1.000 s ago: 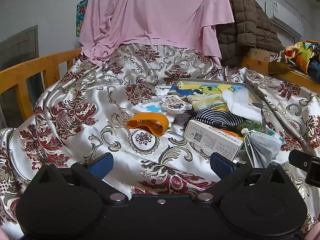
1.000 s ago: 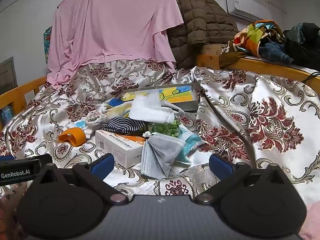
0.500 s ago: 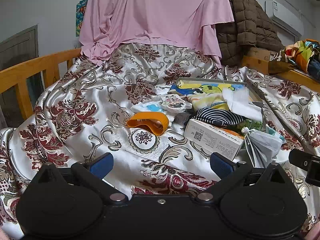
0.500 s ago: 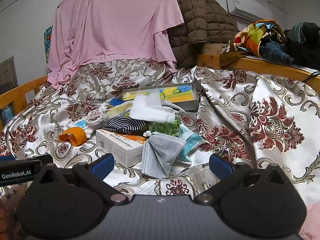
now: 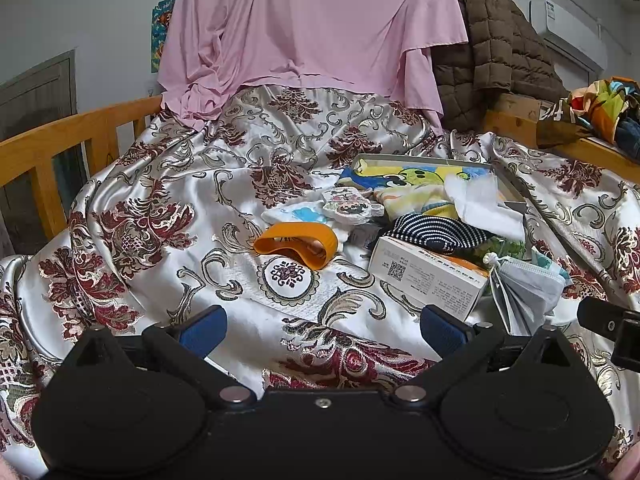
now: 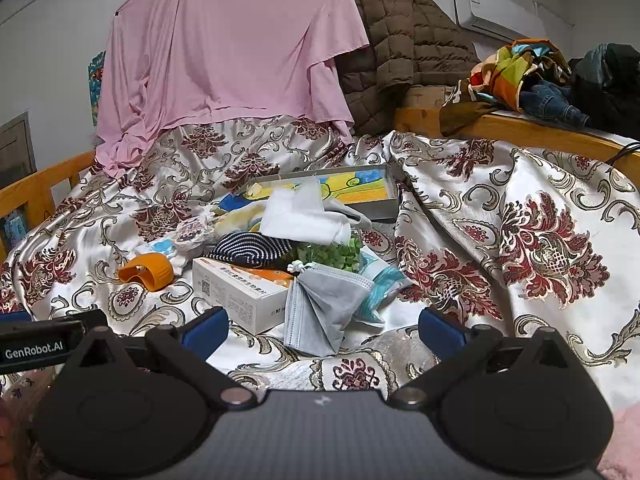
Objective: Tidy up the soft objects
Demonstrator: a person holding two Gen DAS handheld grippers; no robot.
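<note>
Satin bedspread: white-silver floral satin bedspread with dark red and gold damask motifs (image 5: 168,216) (image 6: 540,240), covering the whole bed and carrying every item below.
Wooden rail: orange-brown wooden bed rail (image 5: 48,148) along the bedspread's left edge.
Tray: shallow grey rectangular tray with a yellow and blue cartoon lining (image 5: 508,184) (image 6: 394,196), towards the far middle of the bedspread.
White cloth: crumpled white gauzy cloth (image 5: 480,204) (image 6: 304,216), draped over the tray's near edge.
Striped item: navy and white striped knit soft item (image 5: 436,234) (image 6: 248,246), lying on the far end of the carton.
Carton: white rectangular cardboard carton with an orange top and a QR code (image 5: 424,276) (image 6: 236,288), nearest item of the pile.
Face masks: fanned bundle of grey disposable face masks (image 5: 524,288) (image 6: 320,308), touching the carton's right end.
Green packet: clear packet of small green pieces (image 6: 336,254), behind the masks.
Orange band: curved orange rubbery band (image 5: 298,242) (image 6: 146,270), alone on the bedspread, left of the carton.
Printed pouch: small white pouch with a pink and black print (image 5: 350,204) (image 6: 192,230), just beyond the orange band.
Pink sheet: hanging pink fabric sheet (image 5: 304,28) (image 6: 224,44) at the far edge.
Brown jacket: quilted brown jacket (image 5: 492,56) (image 6: 404,40), right of the sheet.
Left gripper (image 5: 322,330): blue-padded fingers spread wide, empty, low over the near edge.
Right gripper (image 6: 322,330): fingers spread wide, empty, facing the masks.
</note>
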